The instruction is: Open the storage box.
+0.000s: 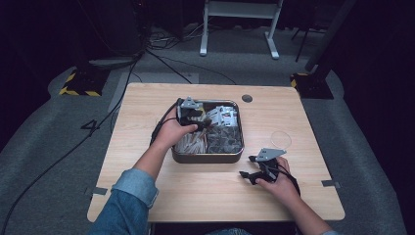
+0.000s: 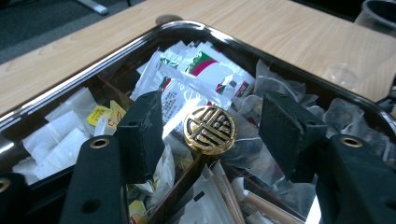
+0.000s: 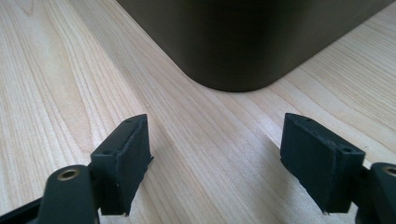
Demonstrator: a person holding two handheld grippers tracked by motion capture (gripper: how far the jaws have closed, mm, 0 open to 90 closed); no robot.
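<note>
**Left tongs poised over the gold knob**

Left gripper (image 2: pixel 212 135) jaws are seen parted, the gold-and-black round knob (image 2: pixel 209 129) between them, ungripped, at the middle of the metal tray (image 1: pixel 205 157). A closing squeeze is judged next. Right gripper (image 3: pixel 215 163), released, is rested on the table (image 3: pixel 56 70), near right.

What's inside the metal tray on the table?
The tray holds white tea bags, red-green sachets, clear pouches, wooden stirrers and a gold round knob. The layers beneath are covered.

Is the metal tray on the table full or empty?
Full. The tray holds many paper sachets, clear packets and wooden sticks, with a gold round emblem in the middle.
</note>
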